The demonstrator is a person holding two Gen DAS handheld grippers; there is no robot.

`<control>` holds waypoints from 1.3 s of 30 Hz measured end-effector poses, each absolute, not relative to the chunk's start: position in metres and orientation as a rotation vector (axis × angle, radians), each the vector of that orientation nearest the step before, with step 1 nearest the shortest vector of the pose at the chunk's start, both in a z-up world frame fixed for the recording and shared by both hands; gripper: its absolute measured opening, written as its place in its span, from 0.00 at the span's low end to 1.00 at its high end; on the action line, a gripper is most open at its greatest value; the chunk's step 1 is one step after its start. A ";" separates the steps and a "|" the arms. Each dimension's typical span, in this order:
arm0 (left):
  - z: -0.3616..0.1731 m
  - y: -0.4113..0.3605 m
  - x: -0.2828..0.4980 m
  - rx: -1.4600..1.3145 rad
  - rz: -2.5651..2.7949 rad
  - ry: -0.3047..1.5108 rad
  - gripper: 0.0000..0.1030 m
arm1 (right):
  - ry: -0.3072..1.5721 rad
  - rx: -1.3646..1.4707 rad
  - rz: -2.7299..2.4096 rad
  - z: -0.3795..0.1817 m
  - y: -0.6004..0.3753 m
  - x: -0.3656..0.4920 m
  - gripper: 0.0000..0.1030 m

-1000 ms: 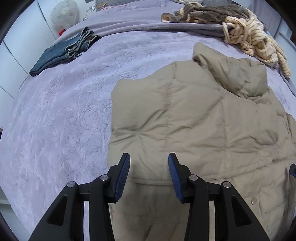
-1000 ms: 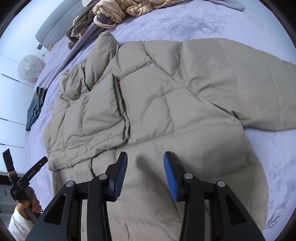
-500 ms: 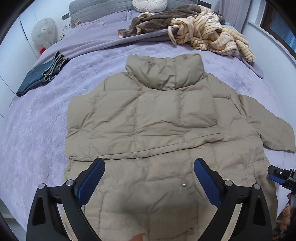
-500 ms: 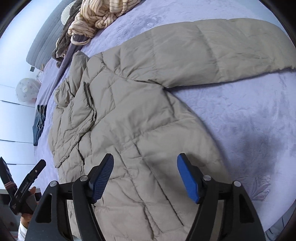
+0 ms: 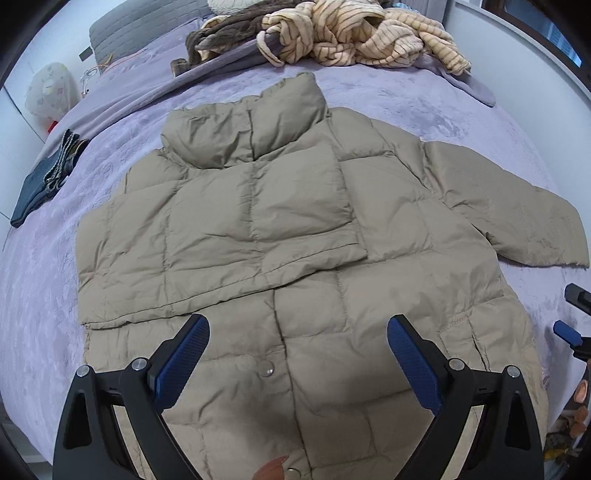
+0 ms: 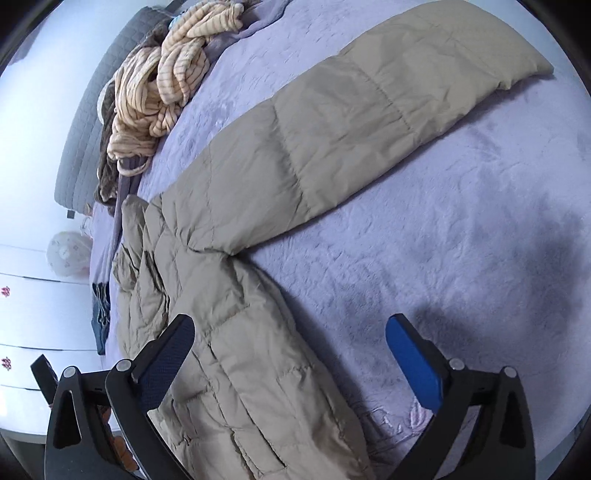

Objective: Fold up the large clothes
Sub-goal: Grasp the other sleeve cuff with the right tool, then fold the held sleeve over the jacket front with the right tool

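Note:
A beige puffer jacket [image 5: 295, 229] lies front-up on the lilac bed [image 5: 40, 295], collar at the far end. One sleeve is folded across its chest; the other sleeve [image 5: 517, 206] lies spread to the right. My left gripper [image 5: 297, 354] is open and empty above the jacket's lower front, near a snap button. My right gripper [image 6: 290, 354] is open and empty above the jacket's right hem edge [image 6: 258, 369] and bare bedspread, with the spread sleeve [image 6: 369, 122] stretching away ahead. Its tips show at the right edge of the left wrist view [image 5: 572, 325].
Striped cream and brown clothes [image 5: 351, 33] are piled at the head of the bed, also in the right wrist view [image 6: 159, 92]. Folded jeans [image 5: 44, 181] lie at the left edge. A grey headboard [image 6: 85, 122] and white drawers [image 6: 29, 314] stand beyond.
Both grippers opened wide over the last second. The left one swung to face the jacket squarely from its hem. The right one moved right, off the jacket body toward the spread sleeve.

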State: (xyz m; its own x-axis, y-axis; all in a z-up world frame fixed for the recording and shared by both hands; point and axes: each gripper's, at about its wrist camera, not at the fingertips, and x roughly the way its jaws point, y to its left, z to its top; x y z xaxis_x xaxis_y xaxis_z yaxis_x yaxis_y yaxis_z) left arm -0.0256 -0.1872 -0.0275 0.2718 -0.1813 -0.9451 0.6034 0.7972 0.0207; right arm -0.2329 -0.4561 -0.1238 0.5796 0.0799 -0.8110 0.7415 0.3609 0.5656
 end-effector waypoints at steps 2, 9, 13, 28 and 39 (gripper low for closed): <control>-0.030 -0.196 -0.029 0.429 -0.565 1.197 0.95 | 0.861 1.179 -0.522 -0.128 -0.469 -0.239 1.00; -0.042 -0.212 -0.026 0.450 -0.538 1.225 0.95 | 0.704 1.422 -0.564 -0.152 -0.531 -0.271 1.00; -0.048 -0.214 -0.023 0.458 -0.556 1.239 0.95 | 0.542 1.566 -0.578 -0.170 -0.567 -0.286 1.00; -0.037 -0.208 -0.004 0.399 -0.543 1.208 0.95 | 0.097 1.926 -0.423 -0.206 -0.621 -0.273 0.12; -0.028 -0.161 0.030 0.364 -0.437 1.161 0.95 | 0.183 1.583 -0.118 -0.095 -0.611 -0.182 0.08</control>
